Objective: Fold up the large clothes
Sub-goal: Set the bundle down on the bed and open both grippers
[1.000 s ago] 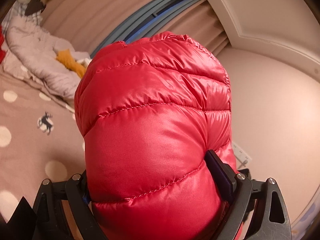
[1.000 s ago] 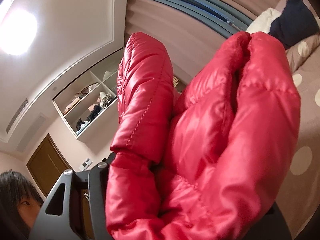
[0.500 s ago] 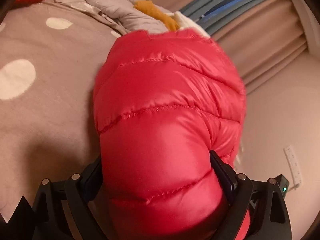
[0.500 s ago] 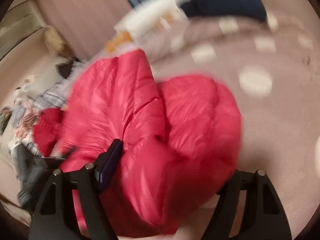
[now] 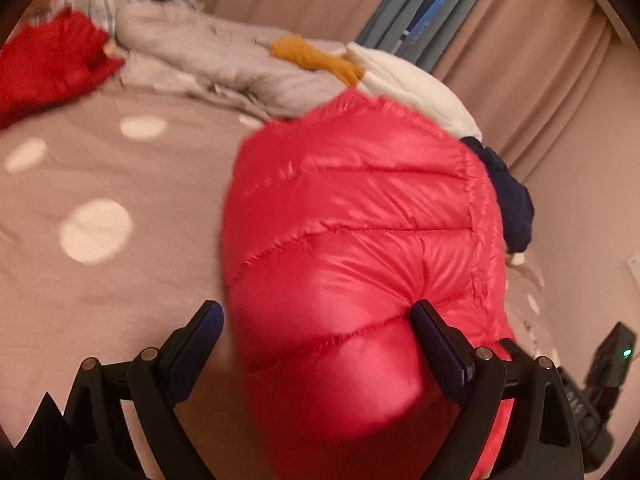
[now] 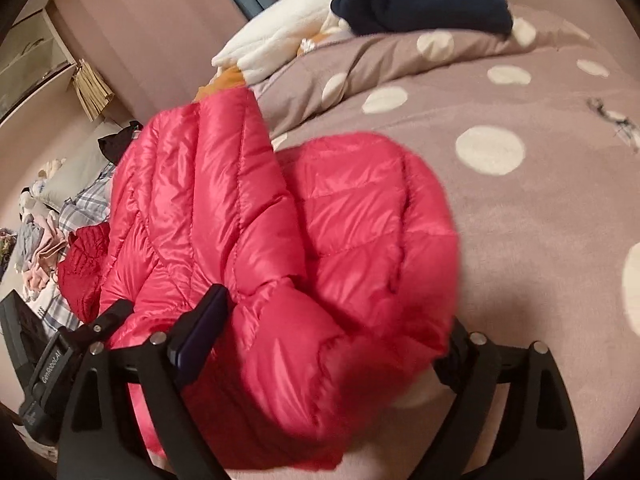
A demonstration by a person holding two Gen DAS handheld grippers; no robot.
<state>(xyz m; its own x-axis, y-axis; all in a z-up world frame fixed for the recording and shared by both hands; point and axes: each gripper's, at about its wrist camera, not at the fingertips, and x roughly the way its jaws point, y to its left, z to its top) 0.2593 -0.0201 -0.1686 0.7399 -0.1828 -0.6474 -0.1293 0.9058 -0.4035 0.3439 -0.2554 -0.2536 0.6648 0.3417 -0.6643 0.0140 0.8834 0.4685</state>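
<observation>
Lying bunched on the spotted bedspread, the red puffer jacket sat between both claws. The left gripper stood wide, one pad clear of the fabric. The right gripper also stood wide; whether it gripped, I could not tell.

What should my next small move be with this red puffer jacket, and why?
Probably open the right gripper and let go. The red puffer jacket already lies bunched on the dotted bedspread, and the left gripper looks open, with a gap beside one fingertip.
</observation>
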